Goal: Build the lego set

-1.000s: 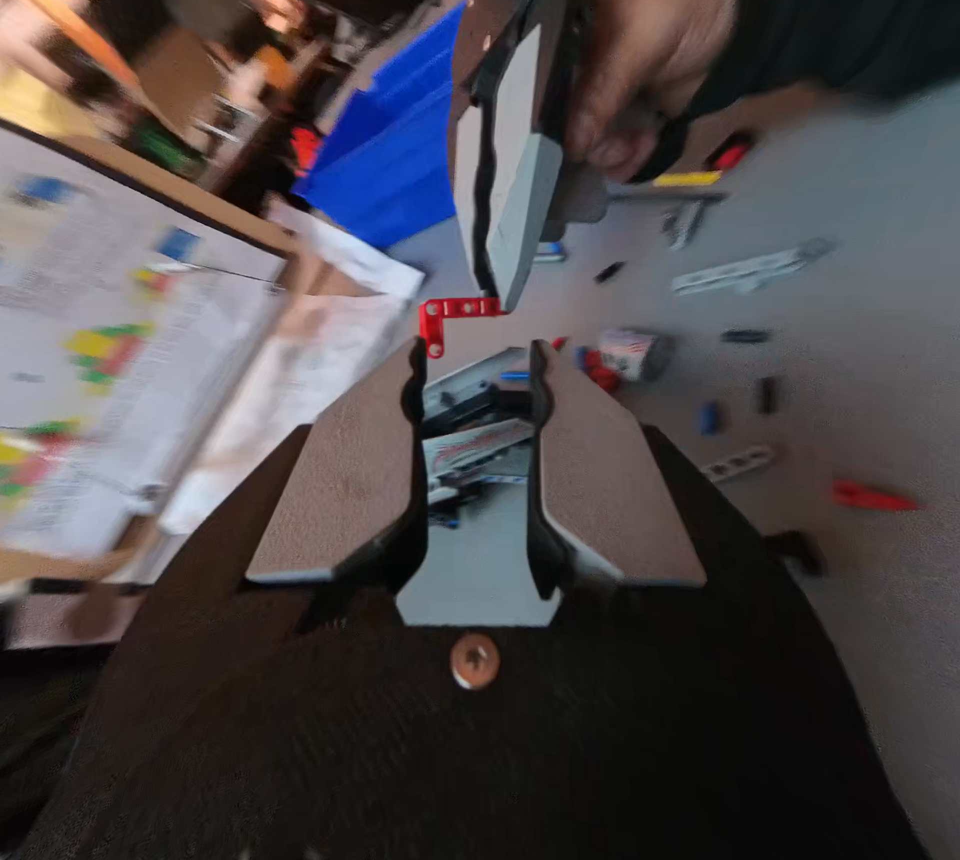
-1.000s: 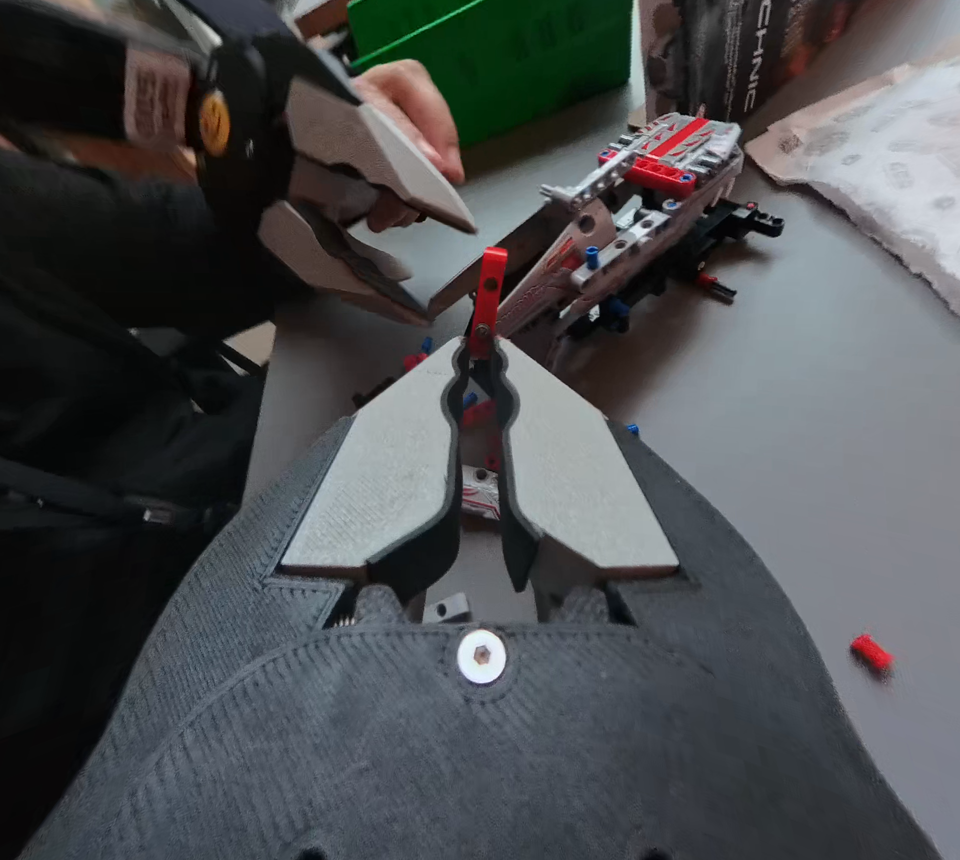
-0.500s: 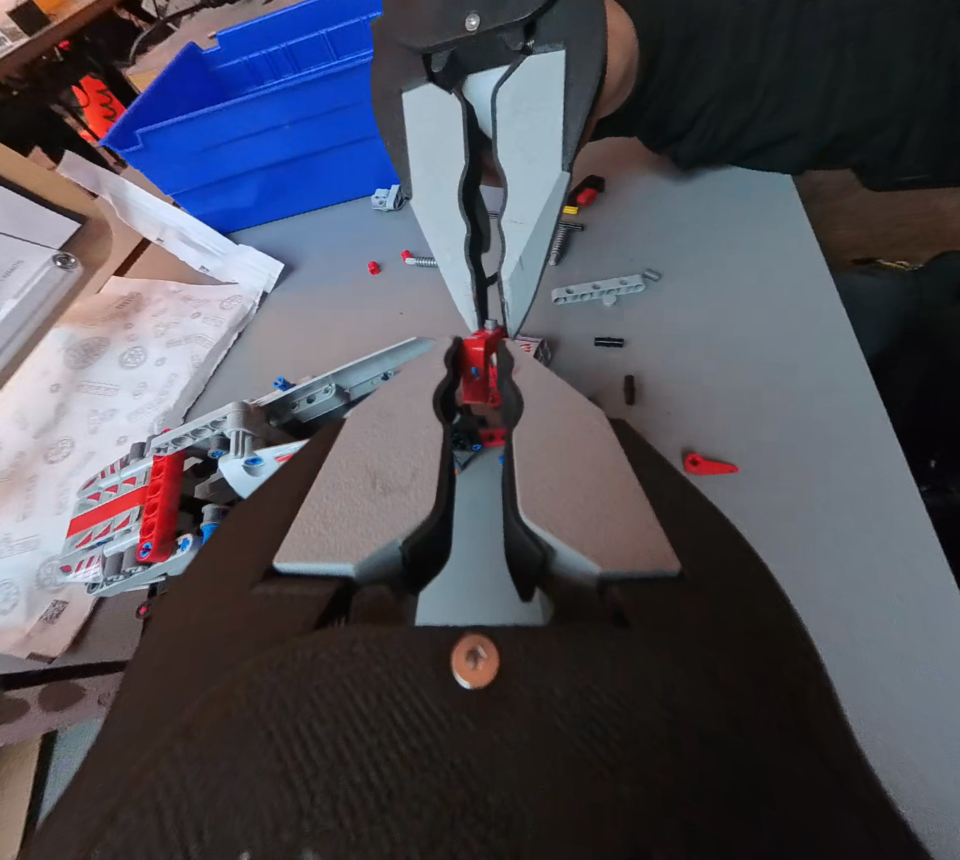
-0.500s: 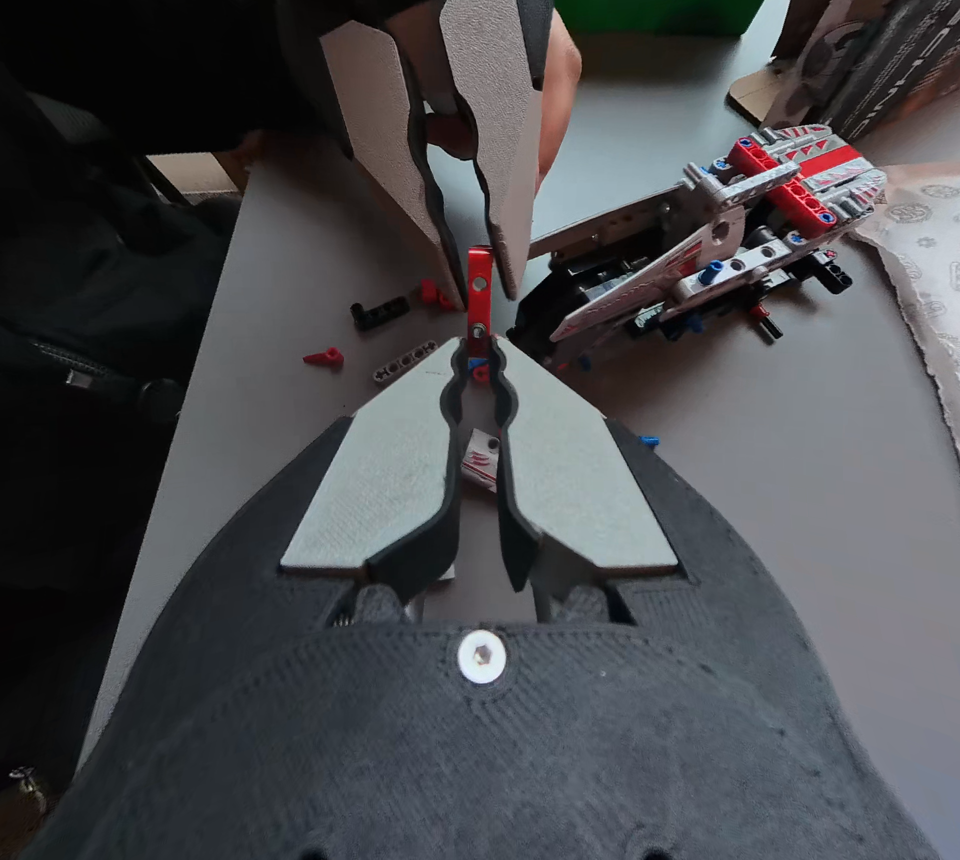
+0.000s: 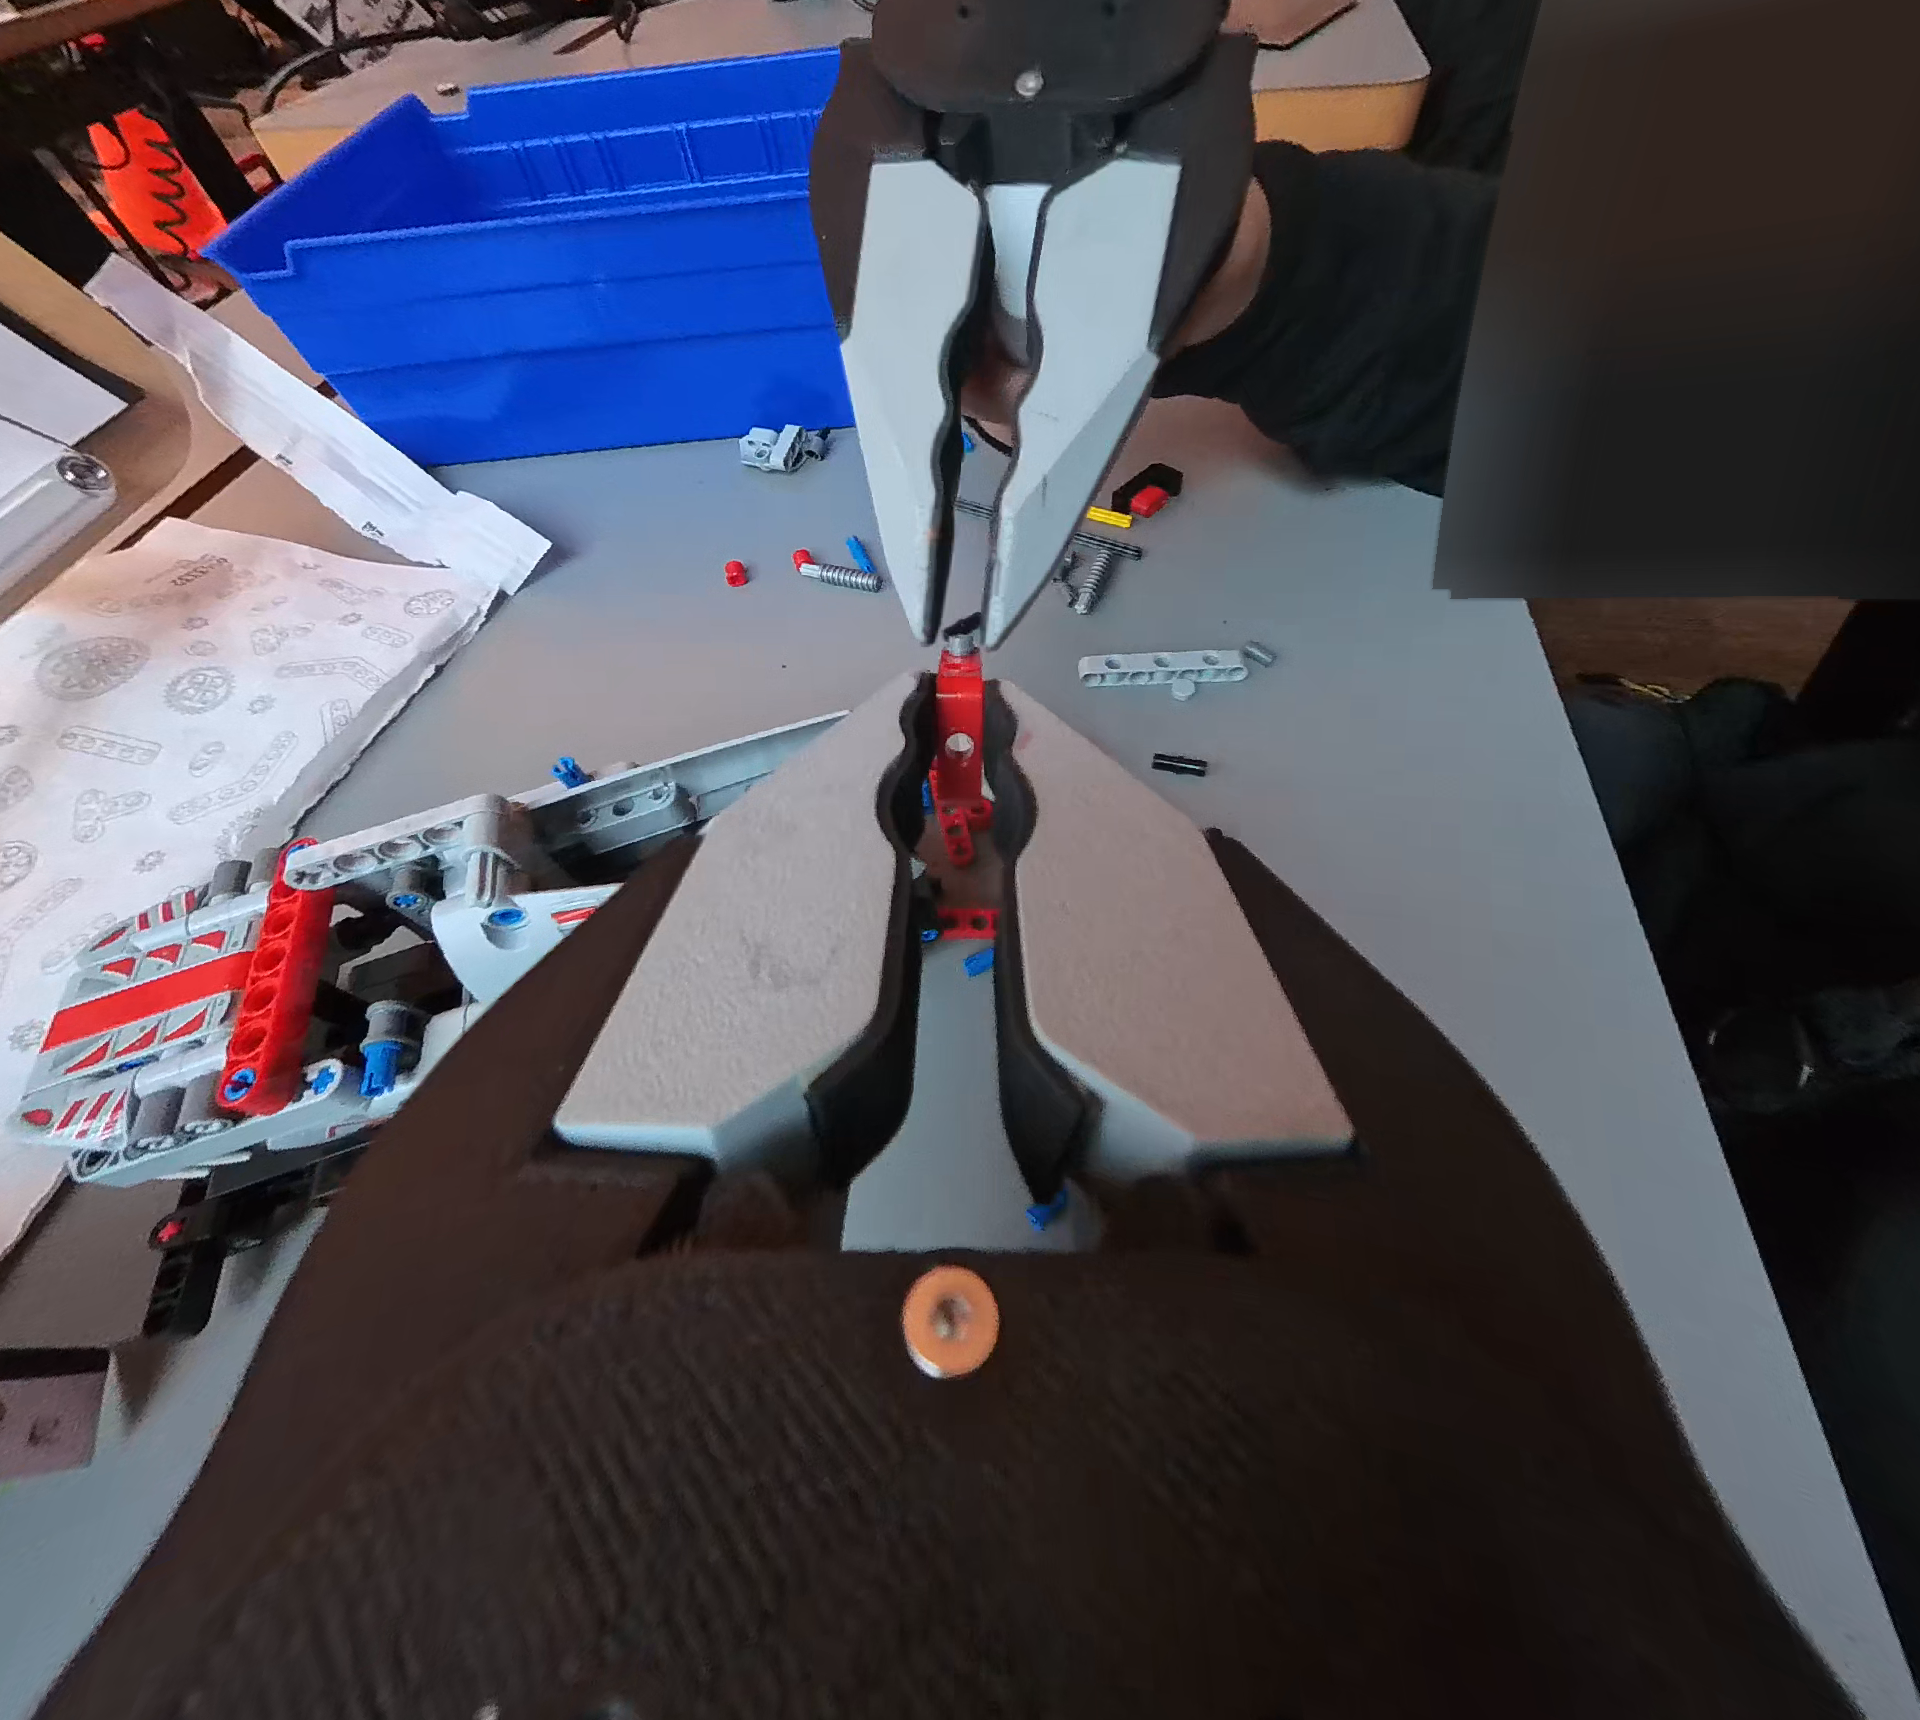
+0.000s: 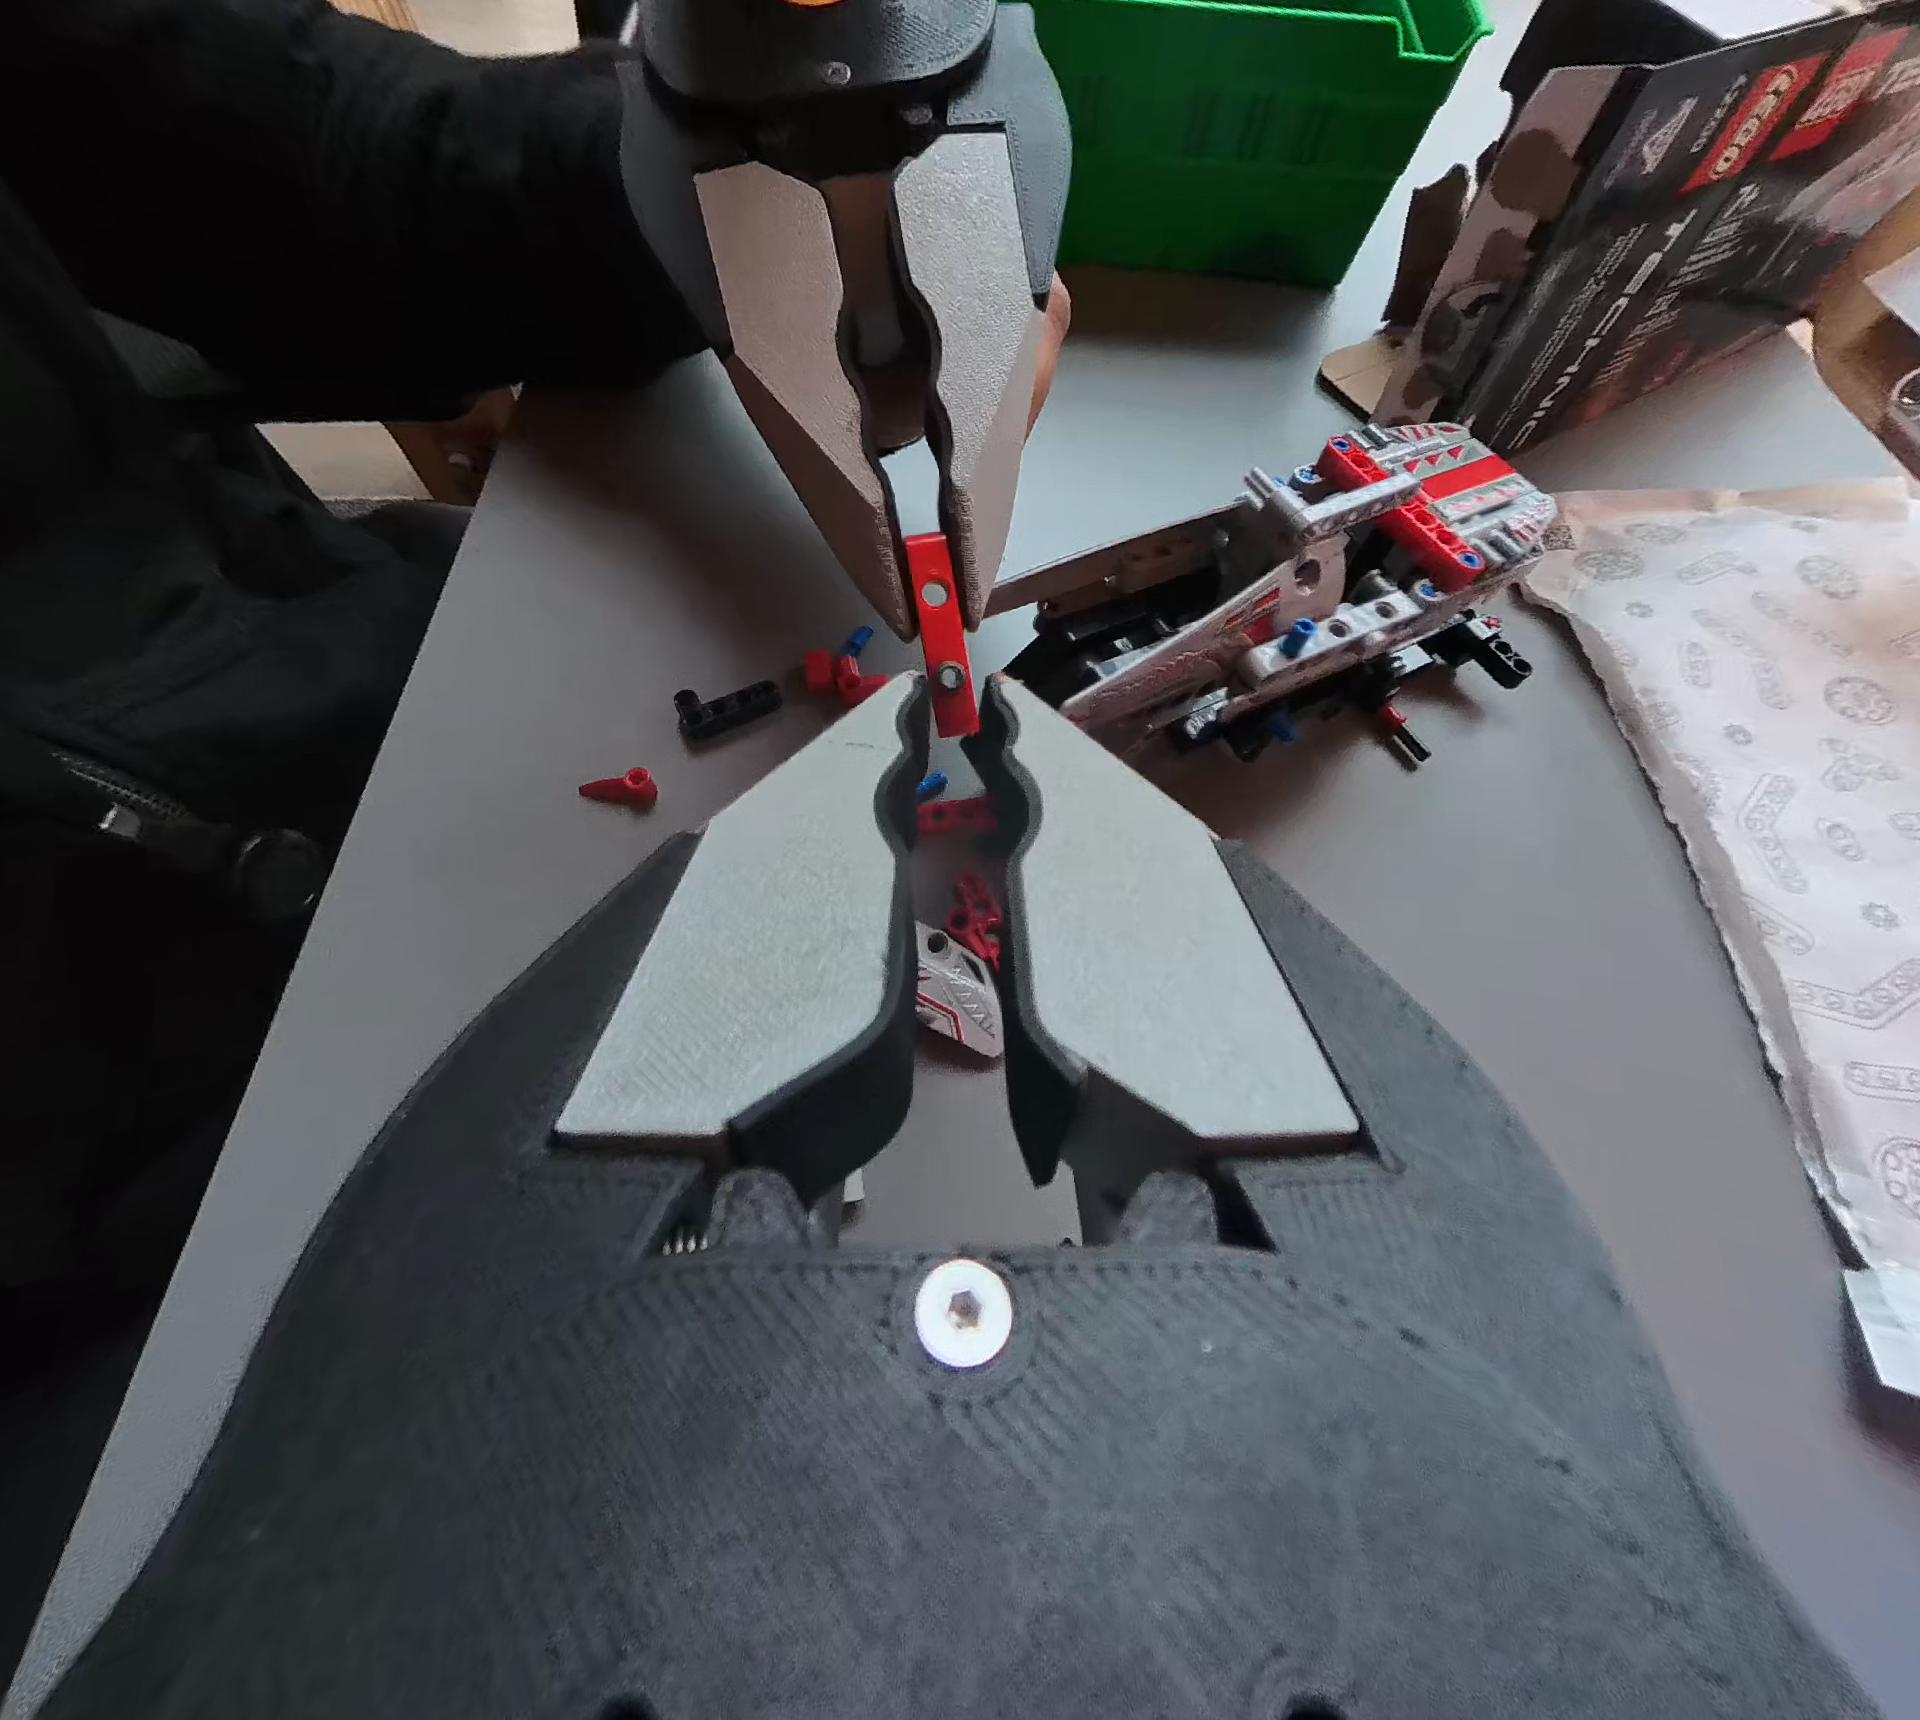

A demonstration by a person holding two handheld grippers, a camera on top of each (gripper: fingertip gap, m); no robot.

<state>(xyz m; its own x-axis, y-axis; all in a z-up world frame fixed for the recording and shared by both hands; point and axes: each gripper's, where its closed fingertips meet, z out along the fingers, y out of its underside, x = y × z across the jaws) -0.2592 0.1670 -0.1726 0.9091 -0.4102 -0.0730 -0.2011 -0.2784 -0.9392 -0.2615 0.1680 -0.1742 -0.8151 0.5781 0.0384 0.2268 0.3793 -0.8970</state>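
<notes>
**Two grippers meet tip to tip over a red beam**

Left gripper (image 5: 958,702) is clamped on a small red beam (image 5: 958,725), its fingers pressed against the piece's sides above the grey table (image 5: 1351,839). Facing it, the right gripper (image 6: 954,696) points its tips at the far end of the same beam (image 6: 943,647), where a small grey pin (image 5: 963,631) sticks out; its jaws stand slightly apart, and whether they actually grip the pin I cannot tell.

Just below and to one side lies the half-built red and grey model (image 6: 1340,590), resting on the table with one end on a printed paper sheet (image 6: 1766,735). Loose pieces are scattered near: a grey beam with holes (image 5: 1164,668), a black angled piece (image 6: 725,709), a red pointed piece (image 6: 618,787). Farther off stand a blue bin (image 5: 540,268), a green bin (image 6: 1195,60) and the set's box (image 6: 1683,216).
</notes>
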